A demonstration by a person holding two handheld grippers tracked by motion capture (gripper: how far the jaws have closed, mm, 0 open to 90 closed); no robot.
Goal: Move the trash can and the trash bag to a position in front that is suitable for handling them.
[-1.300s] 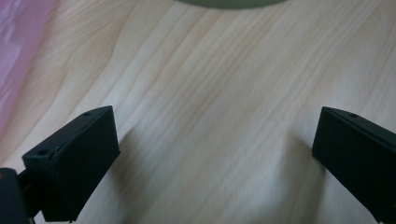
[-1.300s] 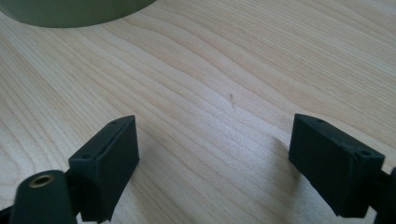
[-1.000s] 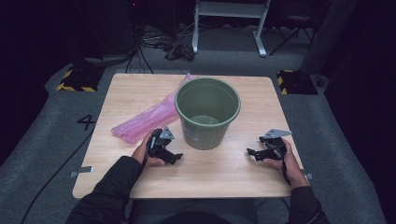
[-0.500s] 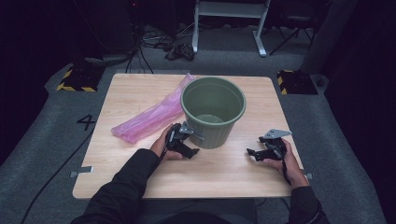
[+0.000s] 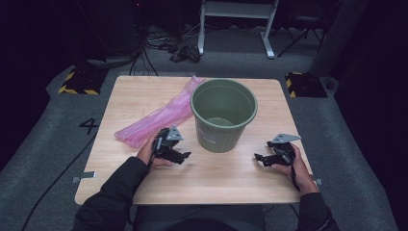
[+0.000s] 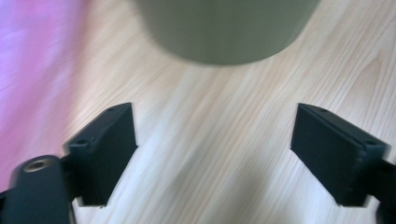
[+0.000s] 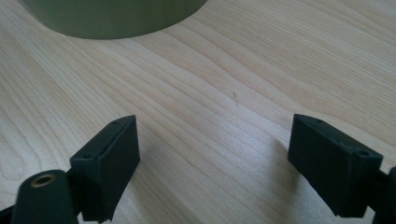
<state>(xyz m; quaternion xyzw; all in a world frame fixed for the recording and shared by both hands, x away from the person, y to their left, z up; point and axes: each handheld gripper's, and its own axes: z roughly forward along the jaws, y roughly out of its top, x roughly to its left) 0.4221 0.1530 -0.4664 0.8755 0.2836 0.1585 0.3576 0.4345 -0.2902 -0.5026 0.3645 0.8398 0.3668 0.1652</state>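
Green plastic bin (image 5: pixel 223 115) stands upright, mouth open, on the worktop (image 5: pixel 231 178), centre, toward the far half. Tapered wall, rolled rim, inside looks empty. Pink plastic bag (image 5: pixel 156 119) lies flat and crumpled, running diagonally from the bin's far-left side toward the near left, just beside the bin.

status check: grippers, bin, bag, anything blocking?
Left gripper open, empty, near the green bin. Right gripper open, empty, on the table. Bin upright; pink bag flat beside it. Nothing in the way.
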